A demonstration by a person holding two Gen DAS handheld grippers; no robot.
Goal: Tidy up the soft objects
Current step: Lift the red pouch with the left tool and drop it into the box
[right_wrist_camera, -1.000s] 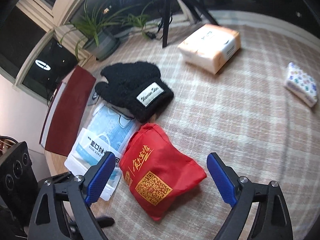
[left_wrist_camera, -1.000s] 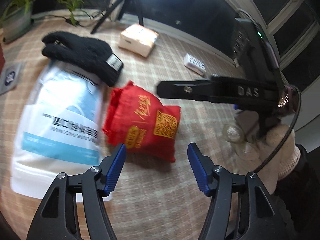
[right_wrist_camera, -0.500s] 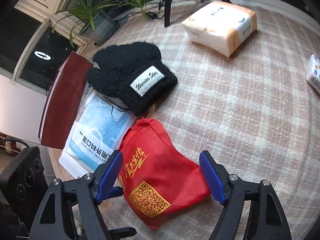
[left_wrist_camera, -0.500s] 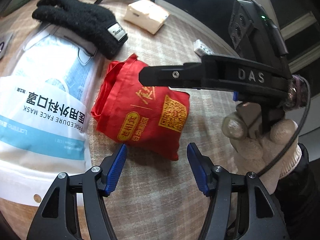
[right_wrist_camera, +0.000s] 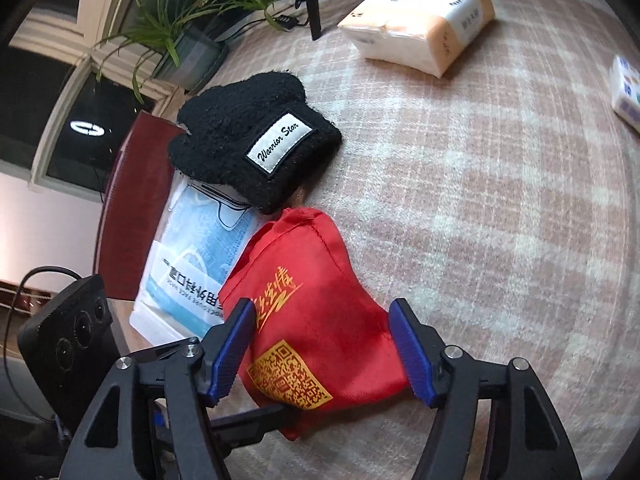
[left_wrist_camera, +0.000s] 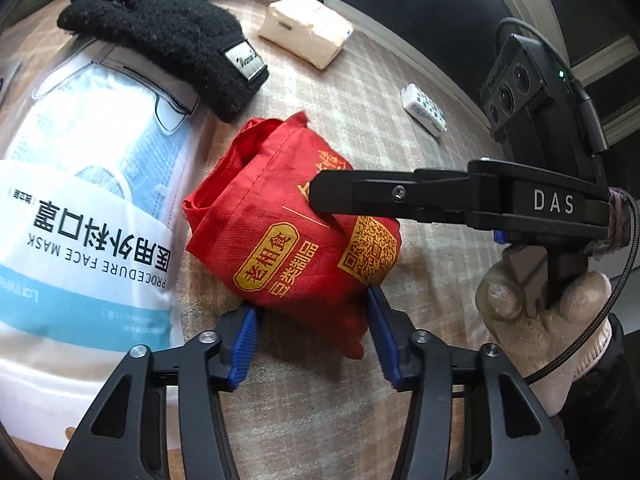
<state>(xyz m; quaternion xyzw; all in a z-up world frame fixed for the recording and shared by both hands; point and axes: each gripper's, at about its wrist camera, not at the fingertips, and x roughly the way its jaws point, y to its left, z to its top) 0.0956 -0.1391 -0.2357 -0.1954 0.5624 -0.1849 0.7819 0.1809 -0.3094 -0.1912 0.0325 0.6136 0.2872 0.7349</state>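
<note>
A folded red cloth bag (left_wrist_camera: 292, 232) with yellow print and a QR code lies on the checked tablecloth; it also shows in the right wrist view (right_wrist_camera: 316, 332). My left gripper (left_wrist_camera: 314, 336) is open, its blue pads on either side of the bag's near end. My right gripper (right_wrist_camera: 324, 356) is open and straddles the bag from the other side; one of its black fingers (left_wrist_camera: 392, 196) lies across the bag's top. A black knit glove (left_wrist_camera: 168, 36) rests on a pack of blue face masks (left_wrist_camera: 80, 184) to the left.
A tissue pack (left_wrist_camera: 308, 30) and a small white printed packet (left_wrist_camera: 424, 108) lie farther back. A potted plant (right_wrist_camera: 188, 52), a tripod leg (right_wrist_camera: 312, 0) and a dark red board (right_wrist_camera: 132, 200) stand along the table's far edge.
Both grippers have moved in on the red bag, which now sits between both pairs of pads. The right gripper's jaws have narrowed. The bag looks bunched up.
</note>
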